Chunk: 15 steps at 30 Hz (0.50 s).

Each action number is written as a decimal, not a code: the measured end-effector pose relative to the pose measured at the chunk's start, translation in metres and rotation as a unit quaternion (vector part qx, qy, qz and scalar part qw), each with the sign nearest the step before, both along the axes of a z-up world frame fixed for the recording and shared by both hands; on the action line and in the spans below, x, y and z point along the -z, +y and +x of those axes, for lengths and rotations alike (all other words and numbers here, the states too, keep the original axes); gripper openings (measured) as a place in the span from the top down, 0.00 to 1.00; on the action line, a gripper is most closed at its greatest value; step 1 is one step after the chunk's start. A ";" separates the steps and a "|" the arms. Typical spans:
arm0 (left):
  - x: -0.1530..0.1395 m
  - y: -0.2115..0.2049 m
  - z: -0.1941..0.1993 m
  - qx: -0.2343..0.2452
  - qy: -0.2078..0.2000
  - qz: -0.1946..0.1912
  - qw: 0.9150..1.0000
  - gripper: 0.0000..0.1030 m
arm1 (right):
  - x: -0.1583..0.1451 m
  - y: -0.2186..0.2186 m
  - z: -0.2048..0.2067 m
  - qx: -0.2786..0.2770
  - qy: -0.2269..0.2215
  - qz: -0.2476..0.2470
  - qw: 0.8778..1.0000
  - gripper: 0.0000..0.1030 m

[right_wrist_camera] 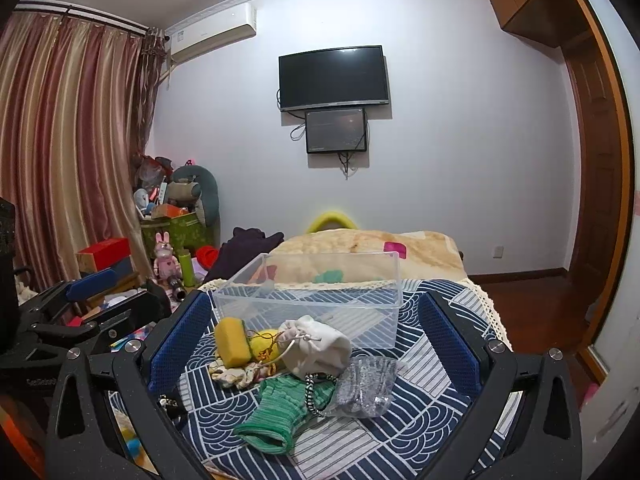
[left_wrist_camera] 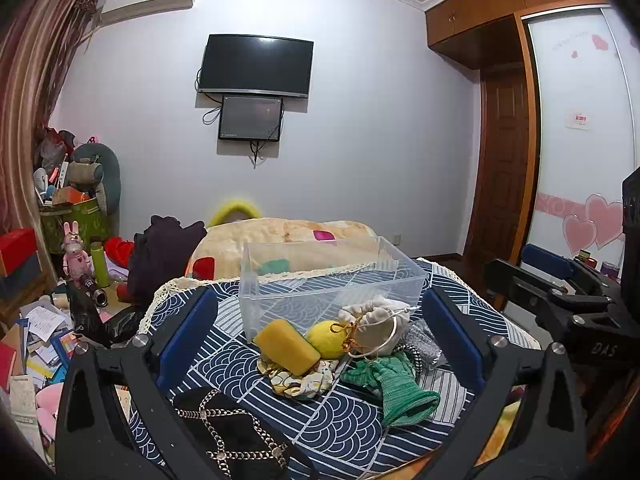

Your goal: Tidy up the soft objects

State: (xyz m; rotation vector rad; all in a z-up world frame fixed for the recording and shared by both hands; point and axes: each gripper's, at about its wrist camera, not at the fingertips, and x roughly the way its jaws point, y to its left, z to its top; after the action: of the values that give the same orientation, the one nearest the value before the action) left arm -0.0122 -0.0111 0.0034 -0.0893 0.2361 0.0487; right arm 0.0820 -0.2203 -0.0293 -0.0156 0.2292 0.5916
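A clear plastic bin (left_wrist_camera: 332, 280) (right_wrist_camera: 312, 300) stands empty on the blue patterned cloth (left_wrist_camera: 332, 424). In front of it lies a pile: a yellow sponge (left_wrist_camera: 286, 346) (right_wrist_camera: 232, 338), a yellow ball (left_wrist_camera: 328, 338) (right_wrist_camera: 266, 340), a white drawstring pouch (left_wrist_camera: 376, 326) (right_wrist_camera: 316, 346), a green knit piece (left_wrist_camera: 400, 390) (right_wrist_camera: 280, 408), a patterned scrunchie (left_wrist_camera: 300, 382) (right_wrist_camera: 234, 374) and a grey mesh pouch (right_wrist_camera: 366, 386). My left gripper (left_wrist_camera: 320, 340) and right gripper (right_wrist_camera: 308, 348) are both open and empty, fingers on either side of the pile.
A black item with a chain strap (left_wrist_camera: 232, 432) lies at the cloth's near left. A folded blanket (left_wrist_camera: 288, 244) and dark clothing (left_wrist_camera: 164, 256) lie behind the bin. Clutter of boxes, papers and toys (left_wrist_camera: 60, 280) fills the left. A wooden door (left_wrist_camera: 504, 168) stands right.
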 end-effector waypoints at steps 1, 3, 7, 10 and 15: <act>0.000 0.000 0.000 0.000 0.000 0.000 1.000 0.00 | 0.001 0.000 0.000 -0.001 -0.001 0.000 1.000 0.00; 0.000 0.000 0.000 0.000 -0.001 -0.001 1.000 0.00 | 0.001 0.000 -0.001 -0.002 -0.002 0.001 1.000 0.00; -0.001 0.001 -0.001 0.002 -0.001 -0.005 1.000 0.00 | 0.002 -0.001 0.000 -0.005 -0.002 0.003 1.000 0.00; -0.001 0.001 0.000 0.002 -0.001 -0.005 1.000 0.00 | 0.003 0.000 0.001 -0.011 0.000 0.006 1.000 0.00; -0.001 0.001 0.001 0.009 0.001 -0.006 1.000 0.00 | 0.005 0.001 0.001 -0.017 0.002 0.008 1.000 0.00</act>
State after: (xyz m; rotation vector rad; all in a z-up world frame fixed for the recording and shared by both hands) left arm -0.0112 -0.0103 0.0047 -0.0983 0.2387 0.0300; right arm 0.0827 -0.2189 -0.0346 -0.0022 0.2278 0.6273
